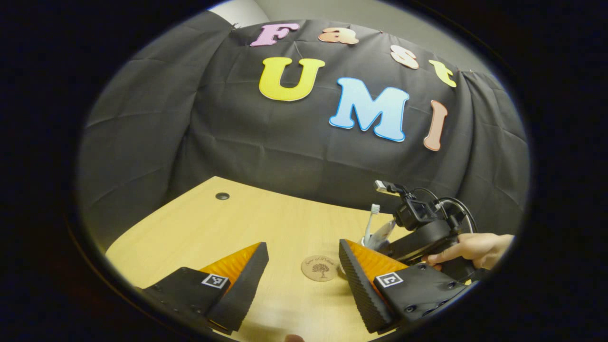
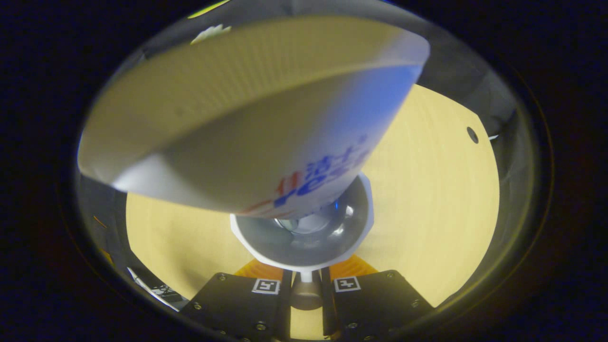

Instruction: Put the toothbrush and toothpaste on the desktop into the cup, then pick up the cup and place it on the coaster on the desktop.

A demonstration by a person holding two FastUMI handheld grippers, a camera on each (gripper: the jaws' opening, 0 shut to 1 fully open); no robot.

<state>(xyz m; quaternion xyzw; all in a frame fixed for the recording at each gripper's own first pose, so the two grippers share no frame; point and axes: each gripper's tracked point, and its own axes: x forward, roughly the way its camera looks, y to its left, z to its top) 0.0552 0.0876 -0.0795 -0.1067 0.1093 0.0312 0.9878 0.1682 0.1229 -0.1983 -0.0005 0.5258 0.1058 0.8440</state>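
Toothpaste (image 2: 247, 123) fills the upper frame inside the cup (image 2: 304, 228), whose handle the right gripper (image 2: 305, 285) fingers pinch (left gripper (image 1: 301, 280) wide open, empty), so next comes lifting it onto the coaster (image 1: 319, 268).

Ahead of your left gripper runs the pale wooden desktop (image 1: 228, 228), with a small round dark hole (image 1: 222, 196) near its far left edge, and the booth's black cloth wall (image 1: 199, 128) behind.
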